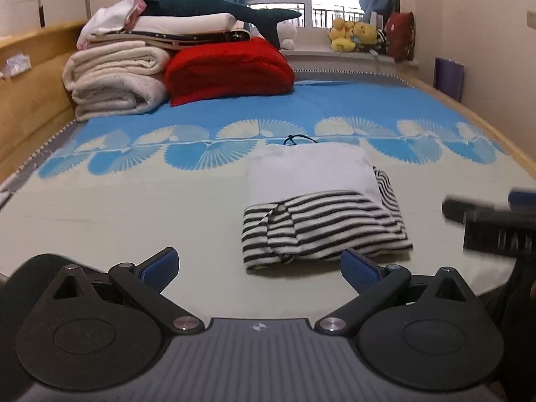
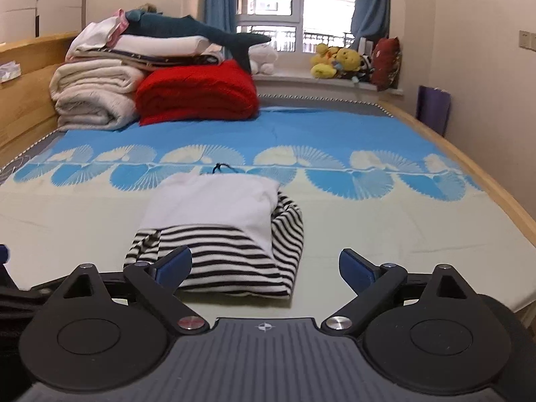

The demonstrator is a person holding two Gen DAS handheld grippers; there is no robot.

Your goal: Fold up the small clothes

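Observation:
A folded garment (image 1: 321, 214) lies on the bed, black-and-white striped below and plain white on top, with a dark cord at its far edge. In the right wrist view the same garment (image 2: 221, 234) sits just ahead. My left gripper (image 1: 259, 266) stands open above the sheet, nothing between its blue pads, the garment's near edge just beyond them. My right gripper (image 2: 264, 268) is open too, empty, hovering over the garment's near edge. The right gripper's dark body also shows blurred at the right edge of the left wrist view.
Stacked cream blankets (image 1: 114, 77), a red quilt (image 1: 227, 70) and a plush shark (image 1: 217, 8) fill the far left of the bed. Wooden bed rails (image 2: 495, 187) run along both sides. Plush toys (image 2: 338, 62) sit on the windowsill. The patterned blue sheet (image 1: 335, 104) lies beyond the garment.

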